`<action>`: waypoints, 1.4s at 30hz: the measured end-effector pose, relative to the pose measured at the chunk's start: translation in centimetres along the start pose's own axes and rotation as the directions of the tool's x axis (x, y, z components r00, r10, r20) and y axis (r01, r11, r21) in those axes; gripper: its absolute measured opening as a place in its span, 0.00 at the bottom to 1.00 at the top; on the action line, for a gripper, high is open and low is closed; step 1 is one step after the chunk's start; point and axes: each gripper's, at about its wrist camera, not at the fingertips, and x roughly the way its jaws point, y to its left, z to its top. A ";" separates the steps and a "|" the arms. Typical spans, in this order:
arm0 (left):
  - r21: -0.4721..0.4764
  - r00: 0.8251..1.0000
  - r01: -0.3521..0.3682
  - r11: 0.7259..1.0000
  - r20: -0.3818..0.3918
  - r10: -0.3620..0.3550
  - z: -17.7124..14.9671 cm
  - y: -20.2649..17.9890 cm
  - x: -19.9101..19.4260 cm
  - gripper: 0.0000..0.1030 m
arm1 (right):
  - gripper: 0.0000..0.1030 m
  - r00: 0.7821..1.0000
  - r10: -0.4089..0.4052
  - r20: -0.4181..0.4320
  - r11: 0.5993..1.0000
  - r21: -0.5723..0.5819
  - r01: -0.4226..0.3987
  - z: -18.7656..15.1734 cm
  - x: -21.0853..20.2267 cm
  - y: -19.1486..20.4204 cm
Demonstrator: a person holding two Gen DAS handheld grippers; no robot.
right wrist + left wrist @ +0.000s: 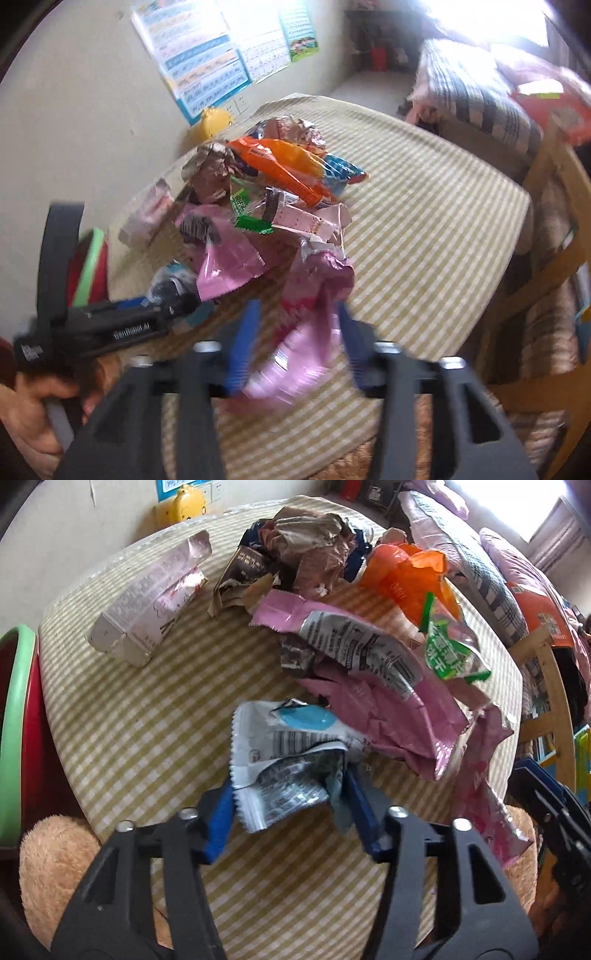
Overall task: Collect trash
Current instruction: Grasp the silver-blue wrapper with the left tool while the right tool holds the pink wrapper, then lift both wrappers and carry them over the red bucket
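A heap of wrappers lies on a table with a yellow-checked cloth (140, 731). In the left wrist view my left gripper (290, 790) has its blue fingers around a white and silver wrapper with a blue patch (284, 753); the jaws stand fairly wide and the wrapper sits between them. In the right wrist view my right gripper (295, 317) has a crumpled pink wrapper (314, 295) between its fingers, blurred by motion. The left gripper's body (129, 325) shows at the left of that view. The same pink wrapper hangs at the right of the left wrist view (480, 797).
The heap holds a large pink bag (388, 701), a green wrapper (447, 646), an orange bag (402, 576), brown crumpled paper (314, 542) and a pale carton (147, 602). A red bin with a green rim (18, 720) stands left of the table. A wooden chair (546, 251) stands right.
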 end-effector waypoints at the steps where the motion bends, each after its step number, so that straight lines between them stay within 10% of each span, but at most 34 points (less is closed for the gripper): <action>1: -0.002 1.000 0.004 1.000 0.003 -0.004 0.0 0.1 -0.2 0.42 | 0.51 1.000 0.012 -0.006 0.999 0.030 -0.011 0.0 0.0 -0.5; 20: 0.017 0.966 -0.089 0.996 0.244 0.082 -0.9 2.5 -9.0 0.33 | 0.58 0.988 -0.040 -0.152 0.996 0.077 0.052 -2.1 1.9 -0.6; 24: 0.024 0.953 -0.098 0.995 0.290 0.087 -0.4 1.8 -10.2 0.33 | 0.23 0.983 -0.006 -0.185 0.995 0.095 0.024 -2.6 2.4 -0.7; 42: 0.020 0.899 -0.077 0.997 0.433 0.060 -0.5 2.6 -16.2 0.33 | 0.10 0.986 -0.002 0.166 1.000 -0.022 0.006 0.2 -7.5 5.9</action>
